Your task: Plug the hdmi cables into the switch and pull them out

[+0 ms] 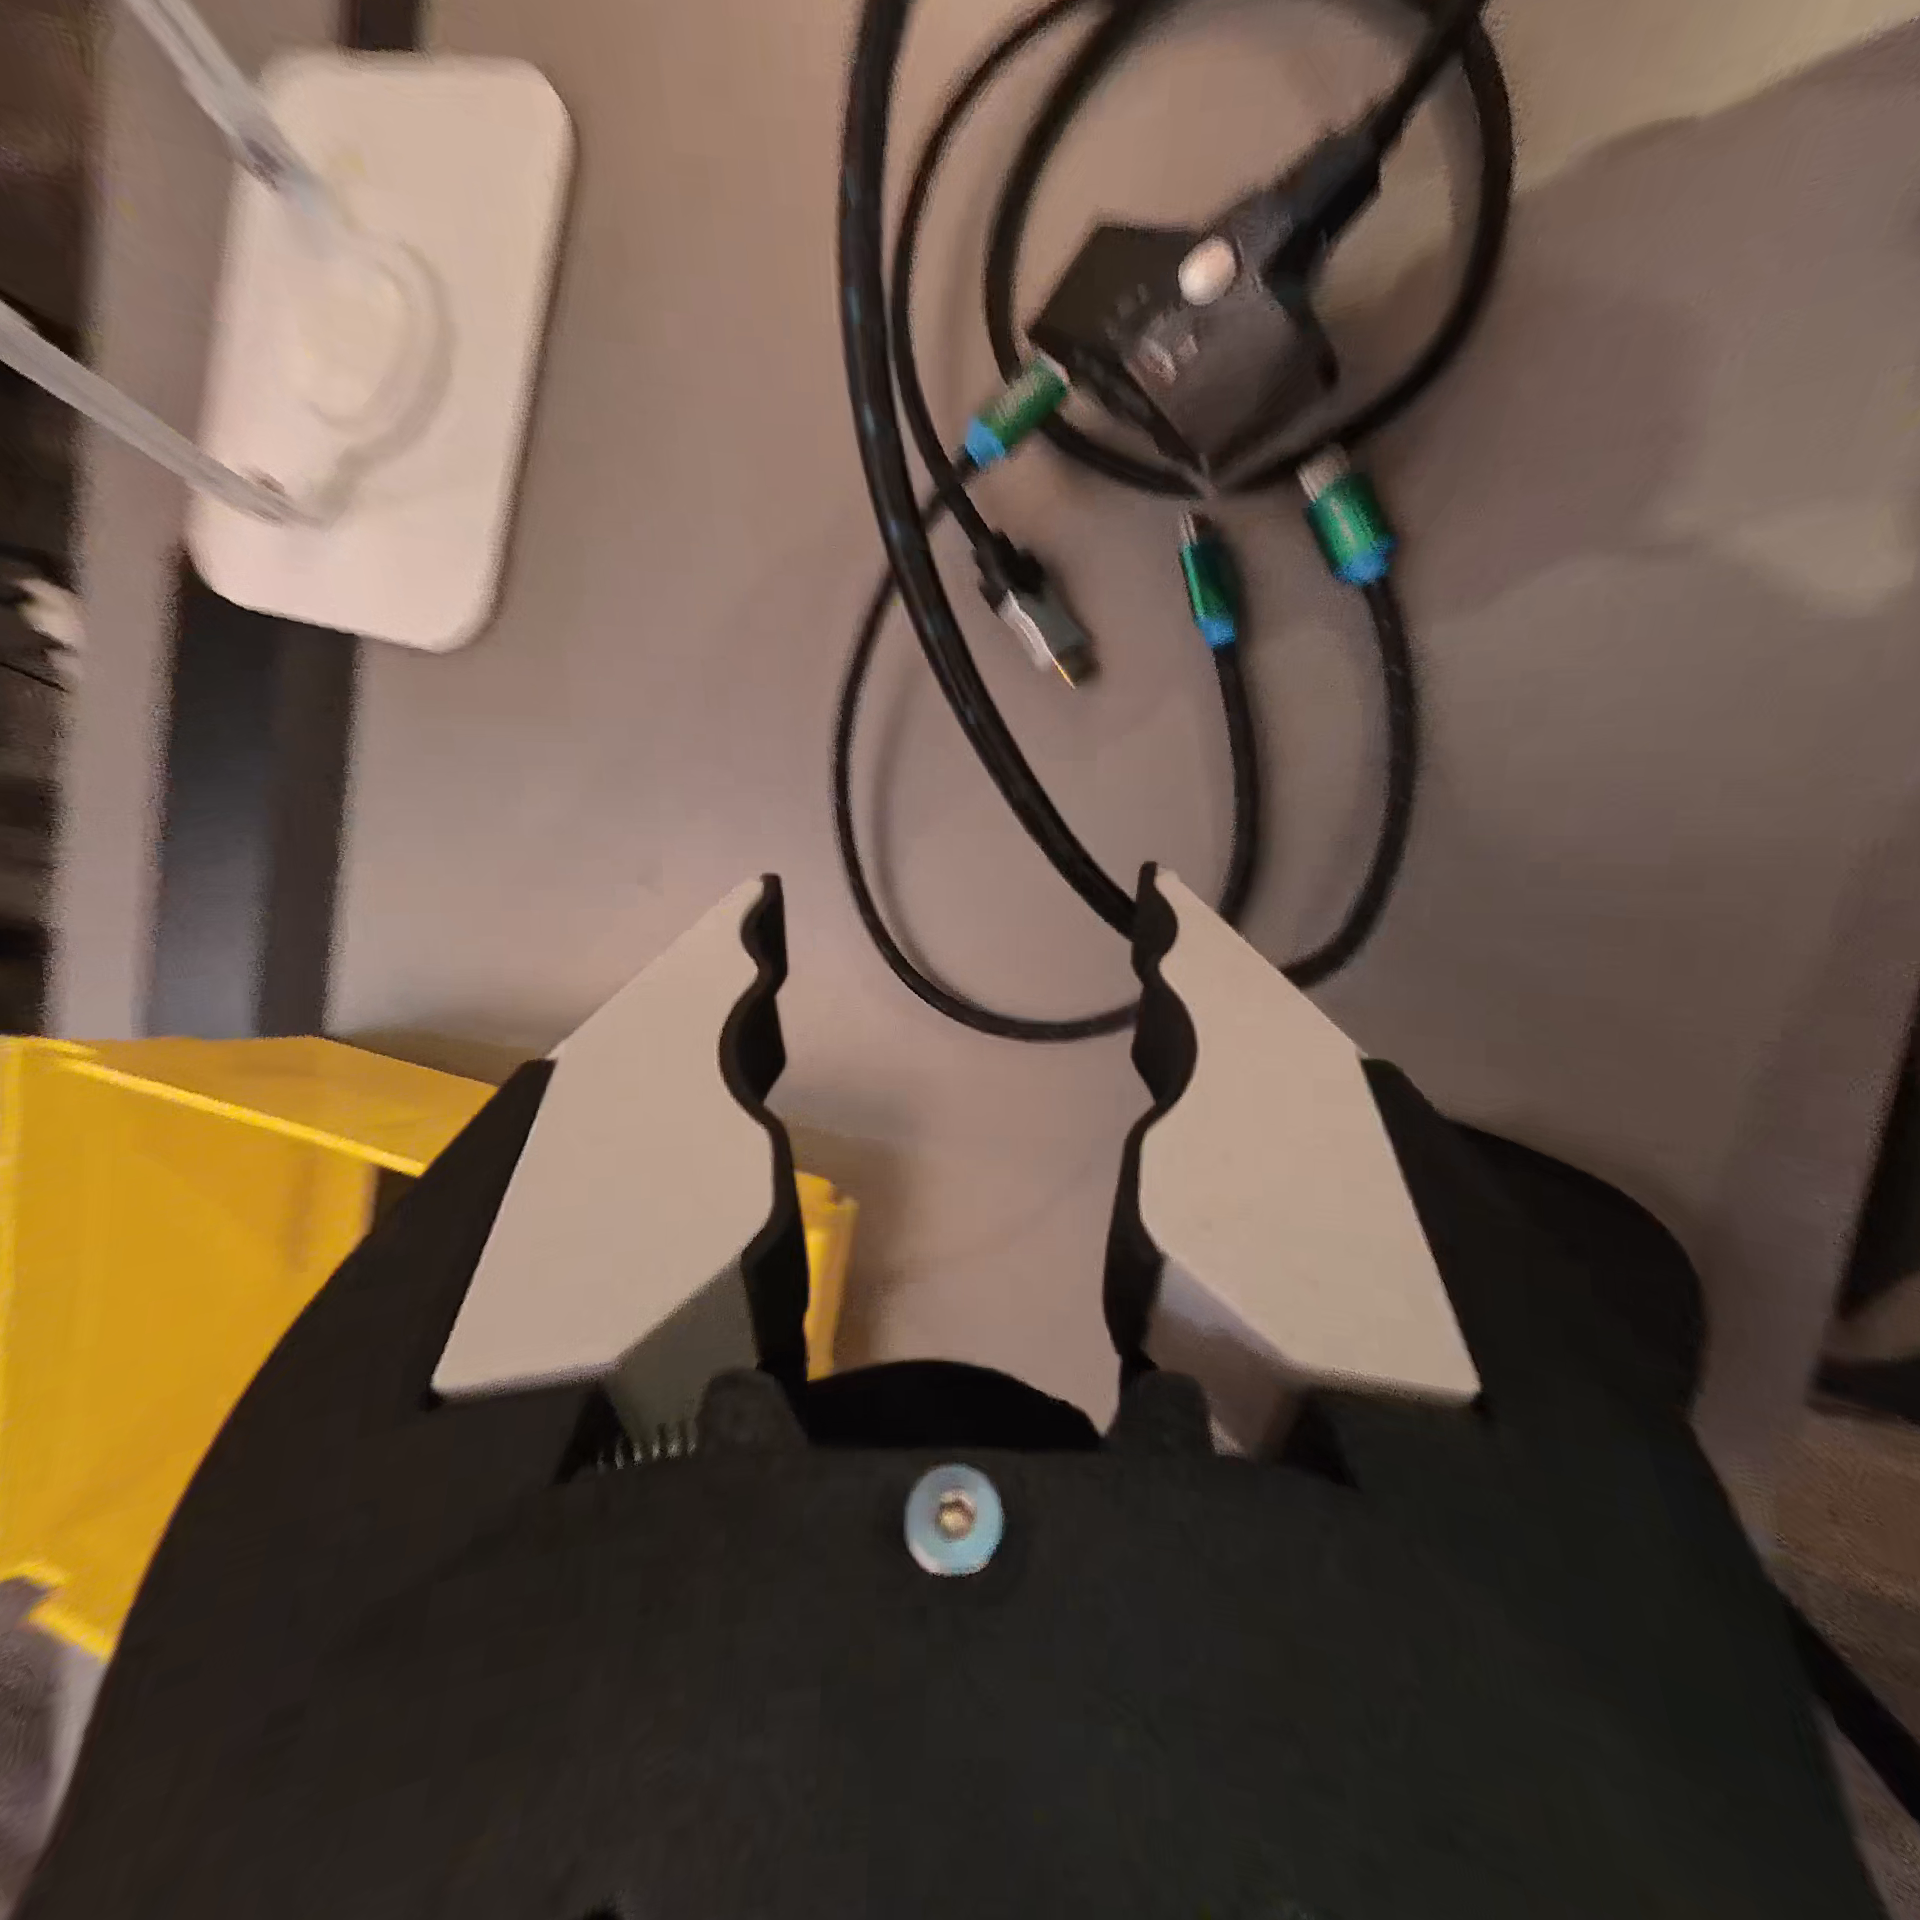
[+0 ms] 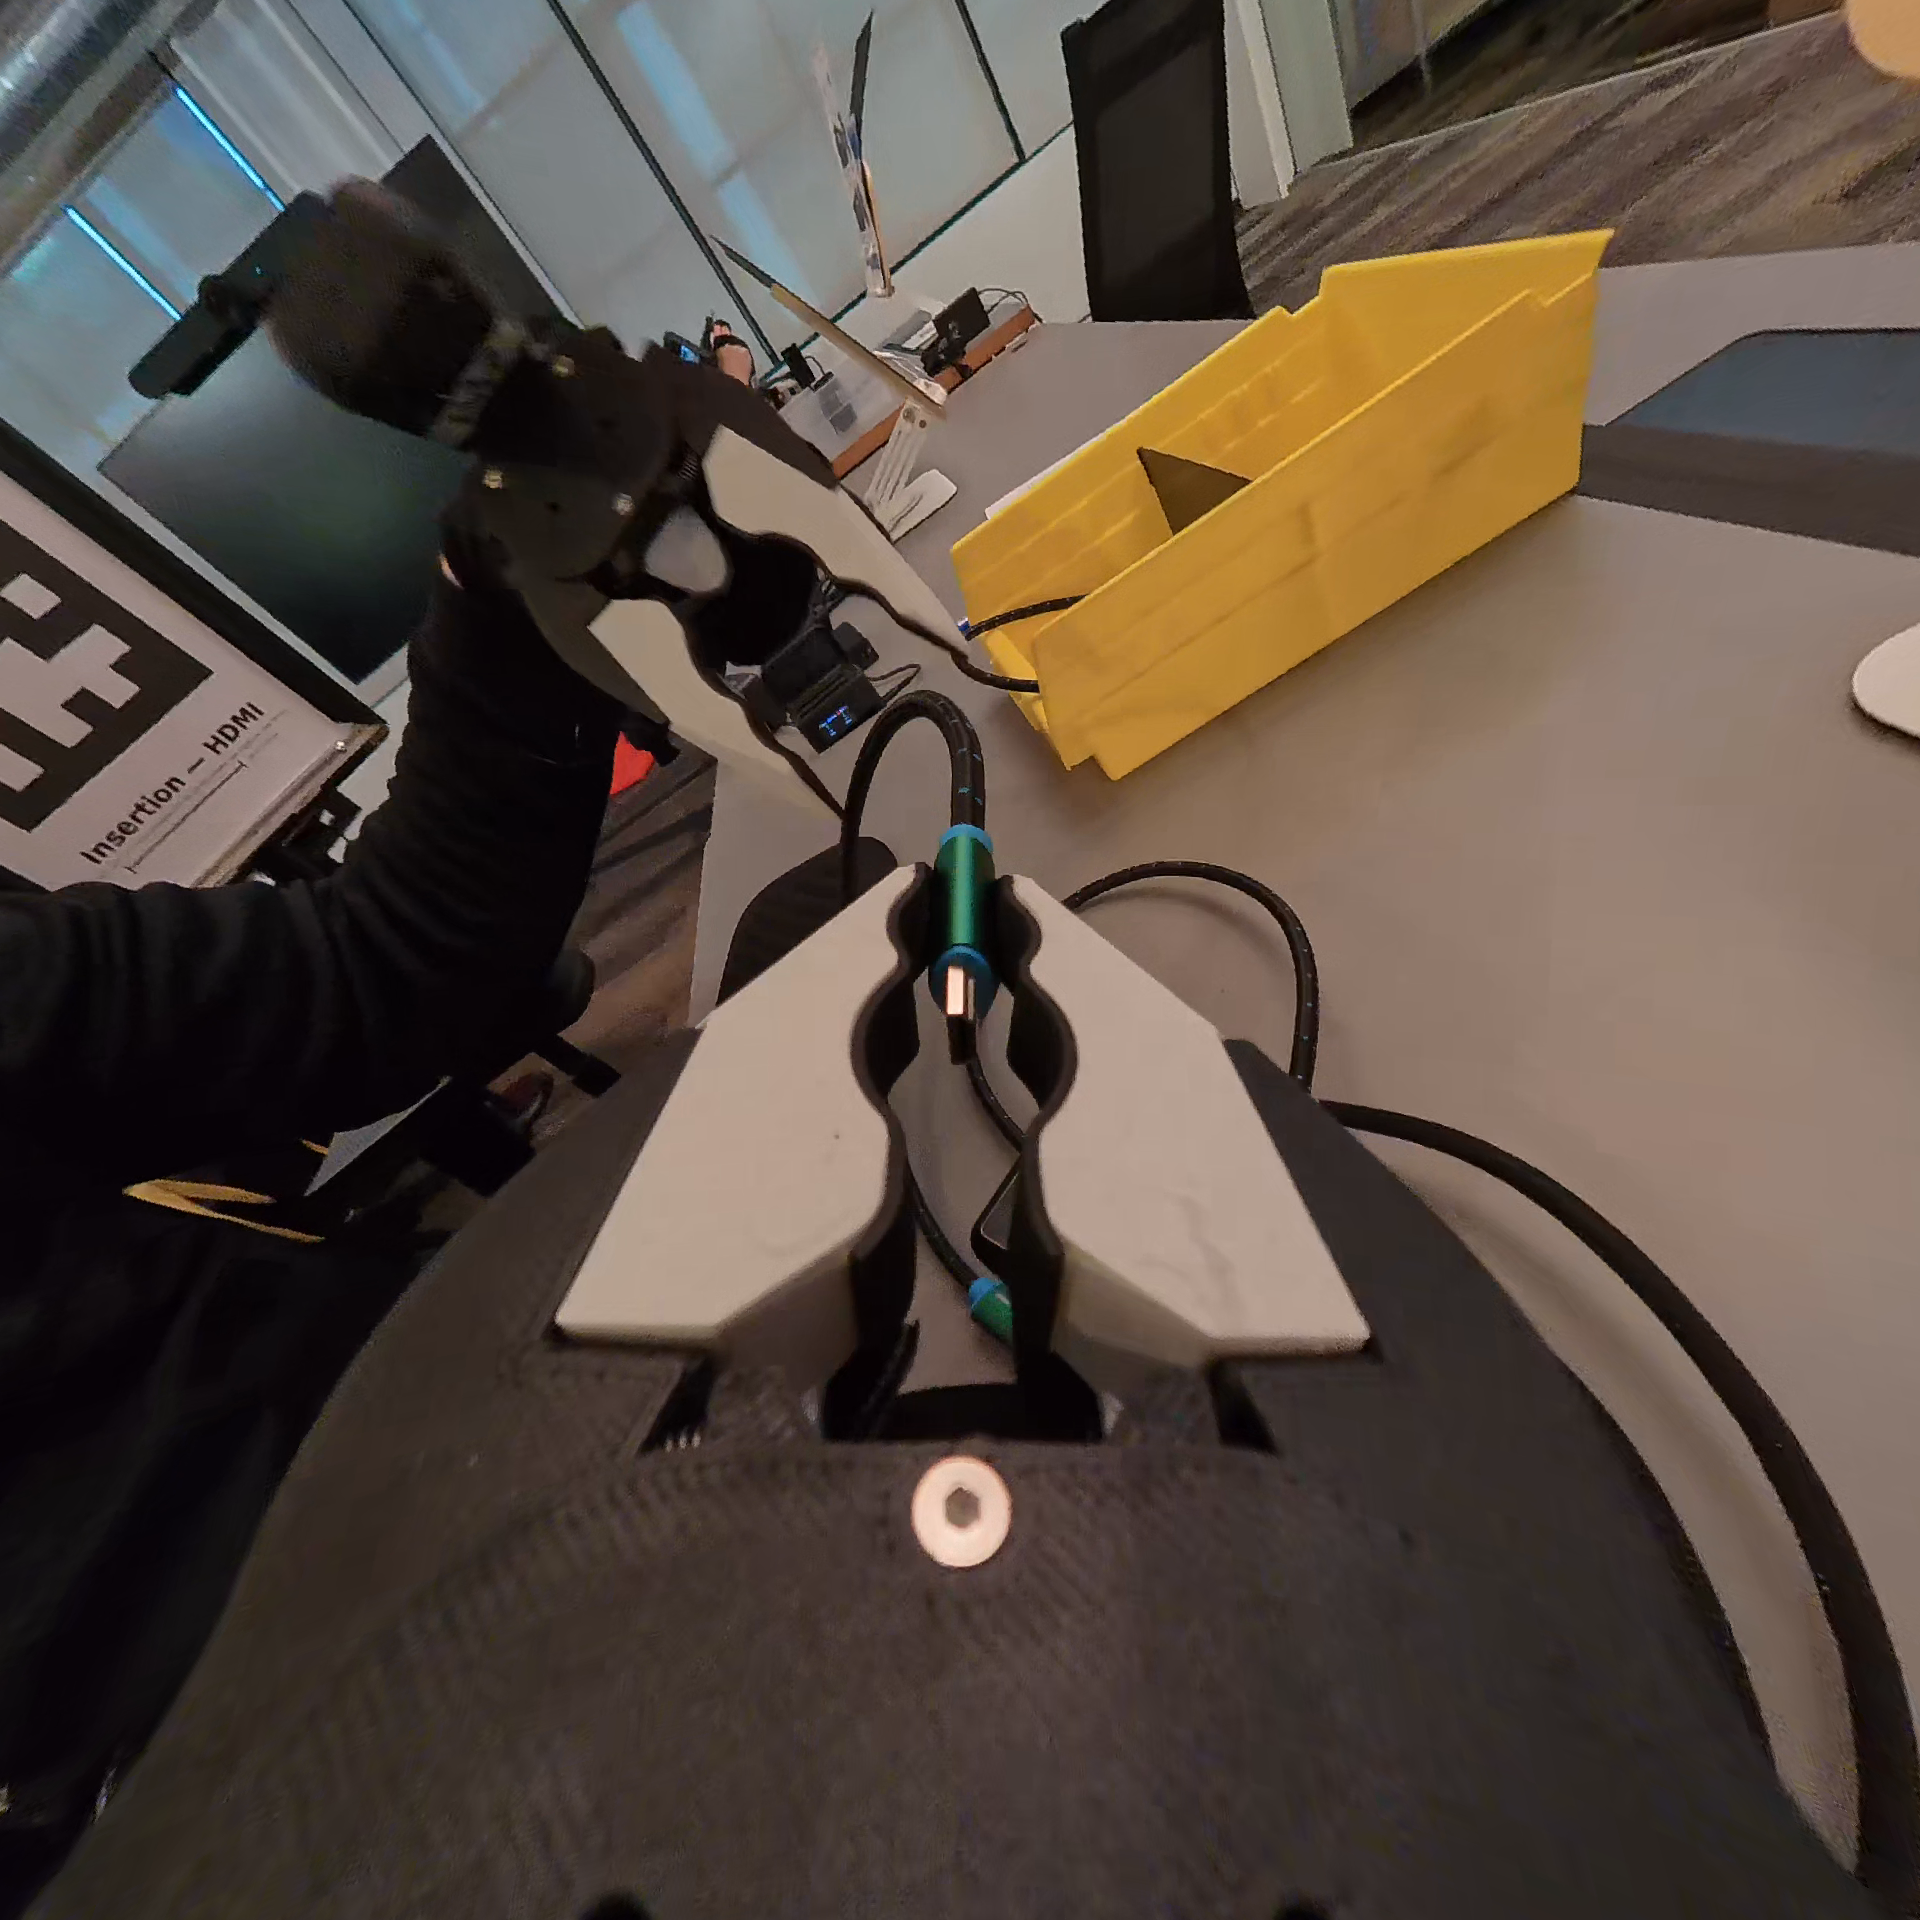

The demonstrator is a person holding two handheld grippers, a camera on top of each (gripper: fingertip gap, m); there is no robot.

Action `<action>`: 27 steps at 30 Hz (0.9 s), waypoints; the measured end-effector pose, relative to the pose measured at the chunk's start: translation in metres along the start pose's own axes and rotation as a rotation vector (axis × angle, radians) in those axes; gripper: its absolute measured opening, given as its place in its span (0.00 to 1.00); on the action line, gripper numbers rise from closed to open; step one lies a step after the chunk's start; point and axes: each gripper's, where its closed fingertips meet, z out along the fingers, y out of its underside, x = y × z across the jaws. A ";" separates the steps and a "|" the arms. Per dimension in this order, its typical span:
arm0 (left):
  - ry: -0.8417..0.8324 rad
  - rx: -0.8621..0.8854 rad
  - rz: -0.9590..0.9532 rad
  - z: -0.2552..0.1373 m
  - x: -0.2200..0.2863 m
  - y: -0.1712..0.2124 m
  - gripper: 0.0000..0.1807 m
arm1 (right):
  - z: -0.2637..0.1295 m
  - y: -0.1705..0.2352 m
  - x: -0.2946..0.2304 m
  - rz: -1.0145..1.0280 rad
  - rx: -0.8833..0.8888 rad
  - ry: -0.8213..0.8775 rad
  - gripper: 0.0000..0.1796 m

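Note:
In the left wrist view a black HDMI switch (image 1: 1184,343) lies on the grey table among looped black cables. One green plug (image 1: 1013,410) touches the switch's left side. Two other green plugs (image 1: 1345,520) (image 1: 1205,582) lie just short of its near corner, and a grey plug (image 1: 1039,613) lies loose. My left gripper (image 1: 956,894) is open and empty, above the cable loops and short of the switch. My right gripper (image 2: 961,894) is shut on a green plug (image 2: 961,914), its metal tip pointing back at the camera. The left gripper (image 2: 894,727) shows raised at upper left.
A yellow bin (image 2: 1299,520) stands on the table beyond the grippers and also shows at the left in the left wrist view (image 1: 208,1247). A white pad (image 1: 384,343) with a clear stand lies far left. A person's black sleeve (image 2: 312,987) and a sign board (image 2: 104,707) are at left. About 15 cm separates my left fingertips from my right.

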 end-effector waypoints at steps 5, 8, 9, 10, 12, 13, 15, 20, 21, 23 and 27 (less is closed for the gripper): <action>-0.227 0.254 0.173 -0.025 -0.011 -0.077 0.31 | 0.003 0.005 -0.002 0.056 0.008 -0.059 0.05; -0.285 0.334 0.315 -0.018 0.008 -0.115 0.27 | 0.008 0.010 -0.012 0.081 -0.009 -0.130 0.05; -0.316 0.316 0.361 -0.011 0.011 -0.121 0.26 | 0.010 0.012 -0.015 0.086 -0.015 -0.148 0.05; -0.345 0.292 0.407 -0.004 0.014 -0.124 0.27 | 0.011 0.013 -0.018 0.091 -0.020 -0.166 0.05; -0.369 0.268 0.469 0.008 0.021 -0.130 0.27 | 0.013 0.015 -0.025 0.099 -0.023 -0.210 0.05; -0.370 0.264 0.487 0.012 0.024 -0.131 0.26 | 0.014 0.015 -0.028 0.102 -0.021 -0.230 0.05; -0.365 0.272 0.501 0.019 0.027 -0.133 0.26 | 0.014 0.013 -0.033 0.105 -0.011 -0.261 0.05; -0.363 0.375 0.441 0.013 0.023 -0.142 0.25 | 0.011 0.010 -0.036 0.110 0.015 -0.298 0.05; -0.373 0.380 0.437 0.013 0.022 -0.143 0.26 | 0.010 0.009 -0.036 0.112 0.022 -0.305 0.05; -0.379 0.409 0.458 0.011 0.024 -0.145 0.29 | 0.009 0.006 -0.037 0.119 0.045 -0.318 0.05; -0.313 0.476 0.409 0.006 0.027 -0.146 0.44 | 0.000 -0.007 -0.044 0.107 0.108 -0.362 0.05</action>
